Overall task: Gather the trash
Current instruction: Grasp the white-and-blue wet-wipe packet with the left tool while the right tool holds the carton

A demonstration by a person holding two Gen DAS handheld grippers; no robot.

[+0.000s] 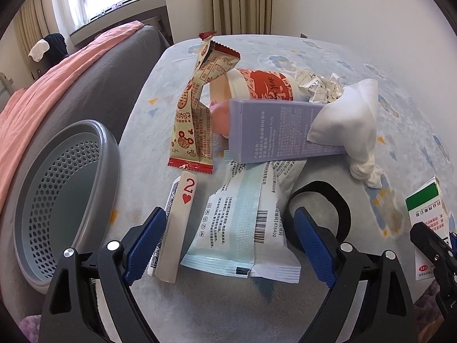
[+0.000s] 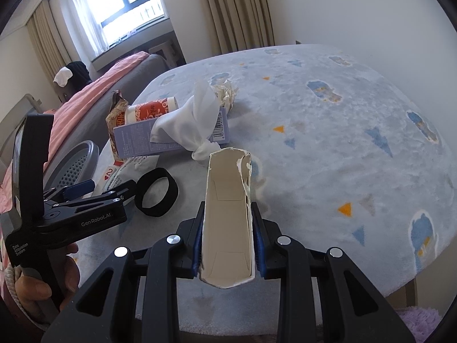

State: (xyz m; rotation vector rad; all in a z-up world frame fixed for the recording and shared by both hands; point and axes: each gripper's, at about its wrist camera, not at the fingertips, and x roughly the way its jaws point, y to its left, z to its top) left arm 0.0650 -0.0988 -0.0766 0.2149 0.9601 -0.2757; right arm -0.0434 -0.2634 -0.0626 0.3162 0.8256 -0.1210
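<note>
Left tongs spread wide, low over the carpeted surface. Between the blue pads lie a playing card, a two of hearts, edge against the left pad, and a white-and-teal packet printed with a barcode. Whether the pads press either item, cannot tell; the right pad stands apart from the packet. A black band loops behind the right pad.

Right tongs pressed in on a torn, opened cardboard box, pale inside, held pointing forward above the surface. In the left wrist view its green-and-white printed side shows at the right edge.

Trash pile further back: a red-and-cream snack wrapper standing up, a paper cup on its side, a lilac box leaning across it, a white tissue draped over the box end, crumpled lined paper behind.

A grey perforated bin sits at the left edge of the surface, just beside the left tongs. Beyond it, a sofa with a pink cover.
</note>
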